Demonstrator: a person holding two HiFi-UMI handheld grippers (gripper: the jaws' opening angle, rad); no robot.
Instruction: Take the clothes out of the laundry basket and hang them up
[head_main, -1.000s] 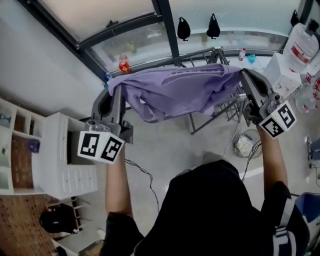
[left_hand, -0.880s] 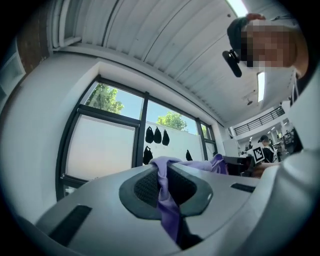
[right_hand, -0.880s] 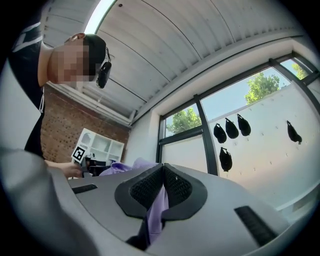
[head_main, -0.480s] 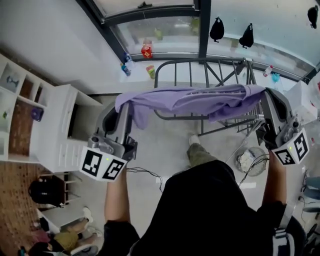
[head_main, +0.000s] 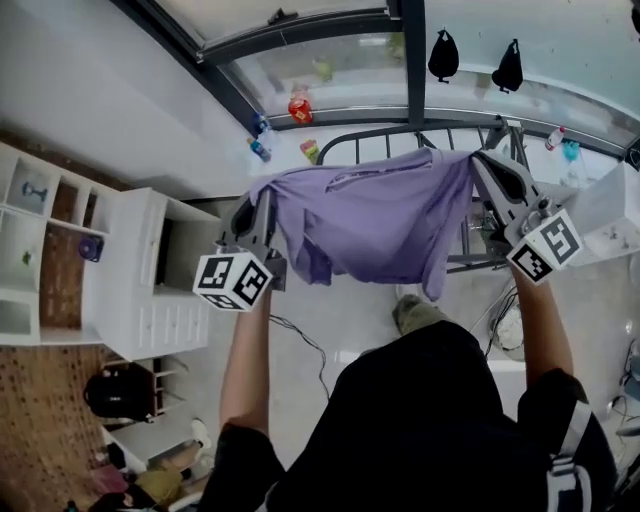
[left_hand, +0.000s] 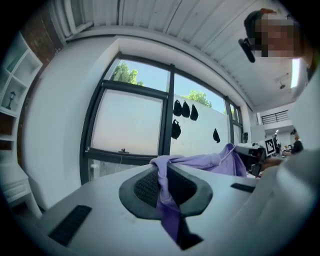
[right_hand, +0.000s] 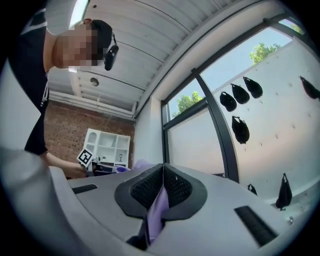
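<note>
- Left gripper (head_main: 262, 205): jaws fully closed, pinching one edge of the purple shirt (head_main: 372, 215). In the left gripper view the cloth bunches between the pads (left_hand: 146, 187) and trails out past them toward your other hand.
- Right gripper (head_main: 482, 165): jaws also pressed together, with a thin fold of the same shirt coming out from between the pads (right_hand: 177, 187).
- Shirt position: held up in the air between your two grippers. The top edge is stretched roughly taut from left to right, and the body sags below and toward you. No part of it is resting on anything.
- Key relation: the drying rack (head_main: 372, 136) stands beyond the shirt, by the window, and lower than your hands. The shirt's long axis runs side to side, about parallel to the rack's near rail.
- Your right gripper looks closer to the rack, near its right end. The left hangs short of the left end.
- Judgement: the hang calls for carrying both hands forward together, left slightly more, and keeping both grips until the cloth drapes over a rail.
</note>
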